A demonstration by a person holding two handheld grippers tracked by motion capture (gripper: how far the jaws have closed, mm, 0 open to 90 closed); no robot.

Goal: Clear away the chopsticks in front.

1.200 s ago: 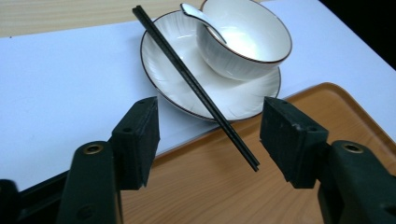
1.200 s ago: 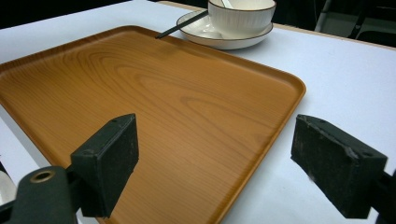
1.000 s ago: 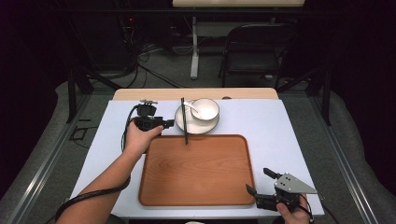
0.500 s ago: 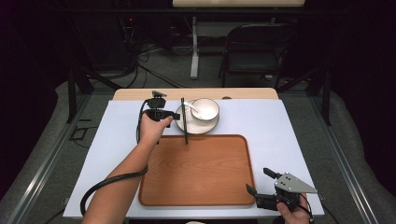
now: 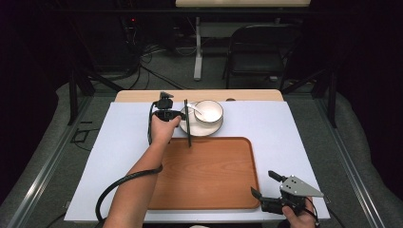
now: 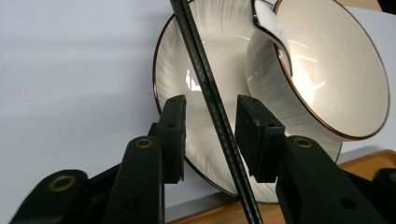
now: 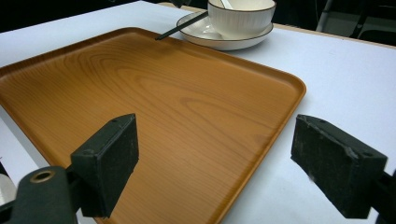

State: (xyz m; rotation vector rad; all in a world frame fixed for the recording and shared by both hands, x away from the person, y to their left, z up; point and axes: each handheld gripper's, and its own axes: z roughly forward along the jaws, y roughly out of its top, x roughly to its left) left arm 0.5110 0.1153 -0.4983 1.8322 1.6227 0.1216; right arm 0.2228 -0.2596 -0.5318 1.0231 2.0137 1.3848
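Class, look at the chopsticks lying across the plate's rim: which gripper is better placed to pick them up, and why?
Left. The left gripper already straddles the chopsticks, its jaws just closing; the right gripper sits open at the tray's near corner.

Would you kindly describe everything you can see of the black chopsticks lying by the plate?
The black chopsticks are a thin, dark, straight pair with a finely ribbed surface, lying close together. They rest slanted across the left rim of the white plate, their near ends reaching over the edge of the wooden tray. The left claw straddles them, its jaws having just been closing; a gap still shows on each side, so nothing grips them yet.
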